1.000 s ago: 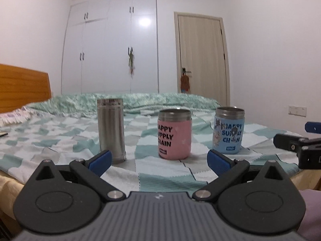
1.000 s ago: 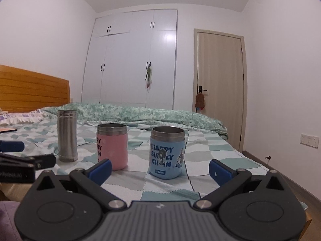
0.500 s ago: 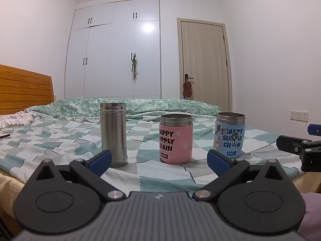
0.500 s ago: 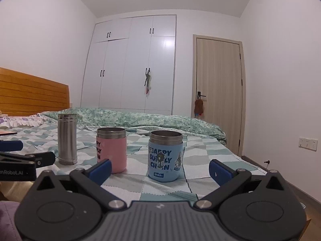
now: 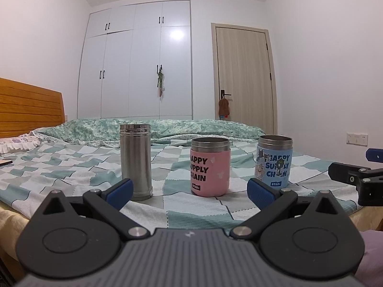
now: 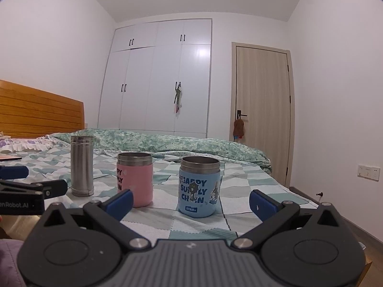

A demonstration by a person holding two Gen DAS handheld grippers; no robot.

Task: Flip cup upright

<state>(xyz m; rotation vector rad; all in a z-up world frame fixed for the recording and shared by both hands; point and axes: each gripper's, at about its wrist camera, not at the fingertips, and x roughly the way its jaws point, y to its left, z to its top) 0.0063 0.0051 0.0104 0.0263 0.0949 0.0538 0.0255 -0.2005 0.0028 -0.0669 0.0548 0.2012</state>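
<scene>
Three cups stand upright in a row on the bed. A tall steel cup (image 5: 136, 161) (image 6: 82, 165) is at the left, a pink cup (image 5: 210, 166) (image 6: 134, 179) in the middle, a blue cup (image 5: 274, 160) (image 6: 199, 186) at the right. My left gripper (image 5: 190, 191) is open and empty, short of the steel and pink cups. My right gripper (image 6: 191, 202) is open and empty, just in front of the blue cup. Each gripper shows at the edge of the other's view.
The bed carries a green and white checked sheet (image 5: 71, 167) and a rumpled green quilt (image 5: 167, 129) at the back. A wooden headboard (image 5: 28, 107) stands at the left. White wardrobes (image 5: 143, 67) and a door (image 5: 244, 76) are behind.
Both cameras have tilted upward and dropped slightly, so the cups sit lower in view. The cups have not moved. Both grippers stay open.
</scene>
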